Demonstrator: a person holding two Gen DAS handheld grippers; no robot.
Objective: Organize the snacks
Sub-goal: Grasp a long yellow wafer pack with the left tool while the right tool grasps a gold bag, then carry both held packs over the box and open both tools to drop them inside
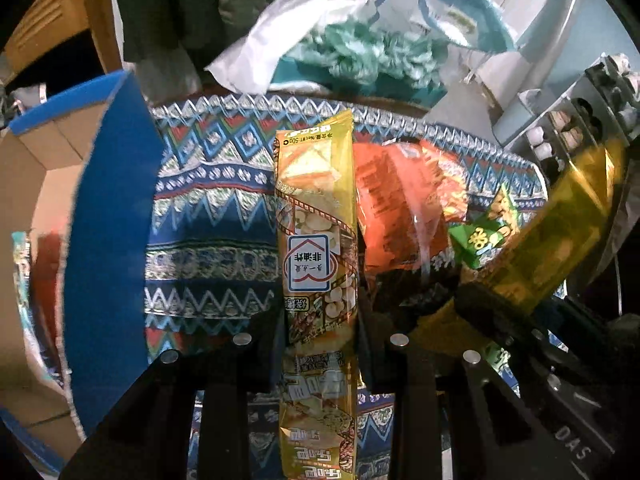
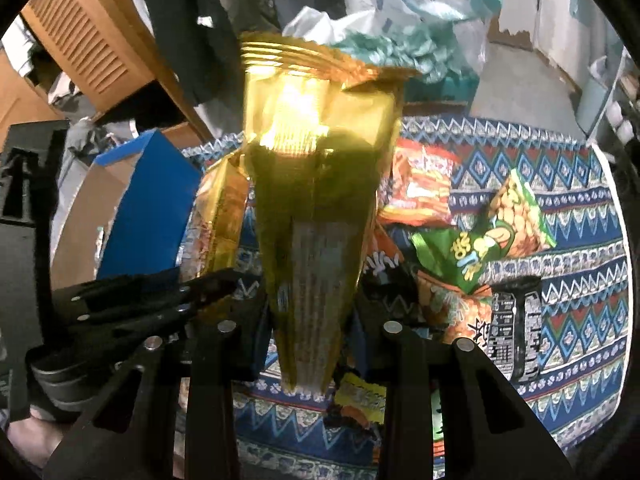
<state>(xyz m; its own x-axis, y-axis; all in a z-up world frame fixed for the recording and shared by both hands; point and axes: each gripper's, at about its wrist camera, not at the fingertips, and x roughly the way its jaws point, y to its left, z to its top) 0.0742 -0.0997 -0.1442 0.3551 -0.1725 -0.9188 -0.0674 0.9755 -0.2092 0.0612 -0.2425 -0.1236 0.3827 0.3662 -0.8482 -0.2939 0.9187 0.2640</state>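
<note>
My left gripper (image 1: 320, 320) is shut on a long yellow snack packet (image 1: 316, 216) and holds it above the patterned cloth (image 1: 212, 216). My right gripper (image 2: 312, 320) is shut on a gold foil snack bag (image 2: 316, 184), lifted off the table; the bag also shows at the right of the left wrist view (image 1: 560, 240). The left gripper with its yellow packet (image 2: 220, 216) shows at the left of the right wrist view. An open blue cardboard box (image 1: 108, 240) stands to the left, also in the right wrist view (image 2: 148, 204).
On the cloth lie orange snack bags (image 1: 396, 208), a green snack bag (image 2: 492, 232), a black-and-white packet (image 2: 516, 328) and a small yellow packet (image 2: 360, 396). Clothes and plastic bags (image 1: 360, 48) pile behind the table. A wooden cabinet (image 2: 88, 40) stands at back left.
</note>
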